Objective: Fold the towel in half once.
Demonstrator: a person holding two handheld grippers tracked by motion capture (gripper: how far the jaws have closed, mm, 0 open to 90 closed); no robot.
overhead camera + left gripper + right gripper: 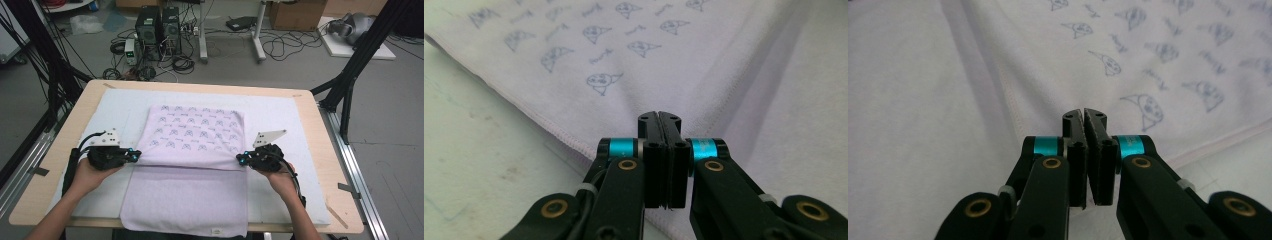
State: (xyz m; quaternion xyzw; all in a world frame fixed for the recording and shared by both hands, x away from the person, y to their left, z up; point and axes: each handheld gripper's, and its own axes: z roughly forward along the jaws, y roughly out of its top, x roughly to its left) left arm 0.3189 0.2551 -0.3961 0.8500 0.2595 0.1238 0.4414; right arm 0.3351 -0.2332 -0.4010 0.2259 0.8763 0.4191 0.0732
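Note:
A lavender towel (192, 150) lies on the white mat (120, 110). Its far half, printed with small blue figures, is folded over the plain near half (185, 200). My left gripper (136, 155) sits at the towel's left edge by the fold line, and my right gripper (240, 159) sits at the right edge, both pointing inward. In the left gripper view the left gripper (659, 117) has its jaws pressed together above the towel's hem (559, 132), with no cloth between them. In the right gripper view the right gripper (1084, 115) is shut just above the towel (923, 100).
The mat covers most of a wooden table (75, 115), and the towel's near edge hangs at the table's front. Black frame posts (350, 75) stand at both sides. Computer towers (157, 27), cables and a cardboard box (297, 12) are on the floor beyond.

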